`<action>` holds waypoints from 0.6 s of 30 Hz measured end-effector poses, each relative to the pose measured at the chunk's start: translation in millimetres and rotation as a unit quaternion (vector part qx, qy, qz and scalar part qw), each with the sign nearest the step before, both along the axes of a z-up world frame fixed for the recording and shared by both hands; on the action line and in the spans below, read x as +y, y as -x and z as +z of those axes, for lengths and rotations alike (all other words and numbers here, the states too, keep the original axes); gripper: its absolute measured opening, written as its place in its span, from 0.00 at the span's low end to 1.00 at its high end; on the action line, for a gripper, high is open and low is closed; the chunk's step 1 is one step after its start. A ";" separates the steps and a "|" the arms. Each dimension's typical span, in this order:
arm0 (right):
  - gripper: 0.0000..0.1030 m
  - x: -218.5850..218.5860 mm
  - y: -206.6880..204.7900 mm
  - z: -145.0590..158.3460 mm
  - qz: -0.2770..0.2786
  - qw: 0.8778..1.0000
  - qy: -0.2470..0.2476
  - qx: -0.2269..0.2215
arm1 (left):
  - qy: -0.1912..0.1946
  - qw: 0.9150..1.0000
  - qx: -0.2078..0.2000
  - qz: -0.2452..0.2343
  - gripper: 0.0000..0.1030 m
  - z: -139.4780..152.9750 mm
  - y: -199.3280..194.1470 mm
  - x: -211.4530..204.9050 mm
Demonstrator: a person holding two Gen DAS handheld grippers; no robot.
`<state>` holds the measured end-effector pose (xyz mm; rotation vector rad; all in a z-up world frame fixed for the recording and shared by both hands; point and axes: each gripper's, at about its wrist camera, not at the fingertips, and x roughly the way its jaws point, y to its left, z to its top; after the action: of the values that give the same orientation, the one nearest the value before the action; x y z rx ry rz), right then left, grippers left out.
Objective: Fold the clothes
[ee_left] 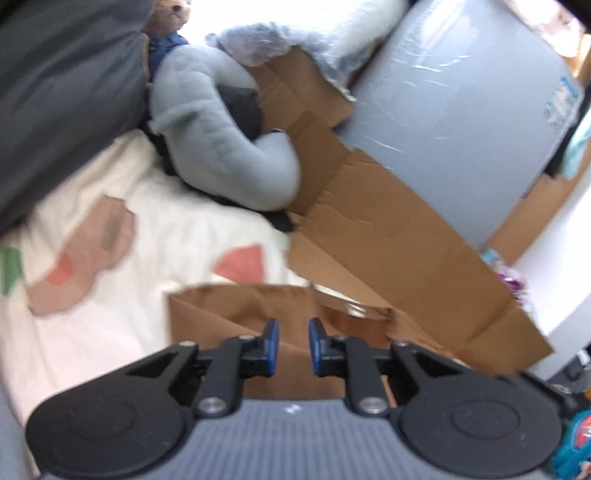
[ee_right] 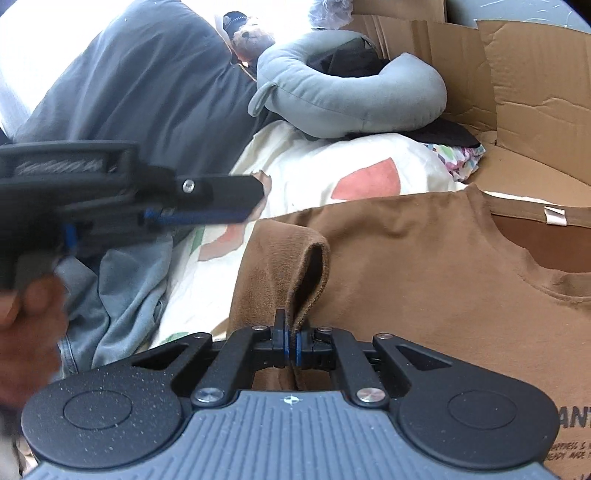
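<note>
A cream bedsheet [ee_right: 295, 162] printed with red, tan and green patches is covering the surface, and flattened cardboard [ee_right: 535, 110] is lying along its right side and standing up at the far right. At the far end a grey U-shaped pillow [ee_right: 343, 99] is resting on dark cloth, with a teddy bear [ee_right: 251, 35] sitting just behind it and a large dark grey cushion [ee_right: 140, 85] leaning to its left. A crumpled blue-grey garment [ee_right: 118, 280] is lying at the near left.

The brown t-shirt [ee_right: 424, 266] is lying spread in the near middle, its neckline pointing right and part of it sitting on the cardboard.

The right gripper [ee_right: 291, 345] is pointing forward and down at the shirt's left edge, its jaws pinched together on a raised fold of the brown fabric, probably a sleeve.

The left gripper [ee_left: 293, 345] is pointing down over the shirt's near edge in its own blurred view, its blue pads [ee_left: 272, 343] standing slightly apart with nothing between them. In the right wrist view it is seen side-on at the left, a hand [ee_right: 26, 317] gripping its handle.
</note>
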<state>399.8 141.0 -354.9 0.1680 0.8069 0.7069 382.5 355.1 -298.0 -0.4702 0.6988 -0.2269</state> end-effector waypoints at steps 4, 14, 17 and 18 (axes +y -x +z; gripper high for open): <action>0.02 -6.9 -1.3 -4.4 -0.001 1.000 0.009 0.005 | -0.044 0.999 0.012 0.013 0.40 4.5 -23.0 10.9; 0.02 -20.9 -9.6 -11.8 -0.016 1.000 0.016 0.022 | -0.086 0.994 0.072 -0.005 0.45 -27.0 -78.1 27.3; 0.02 -25.6 -14.1 -18.2 -0.026 0.999 0.018 0.035 | -0.079 0.992 0.097 -0.009 0.44 -39.7 -89.4 28.4; 0.02 -27.4 -15.8 -20.7 -0.031 0.999 0.018 0.041 | -0.069 0.992 0.107 -0.011 0.43 -43.1 -92.9 29.1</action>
<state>415.6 113.5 -375.6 0.1899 0.8876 0.6307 475.3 384.2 -341.1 -0.3581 0.9229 -0.1489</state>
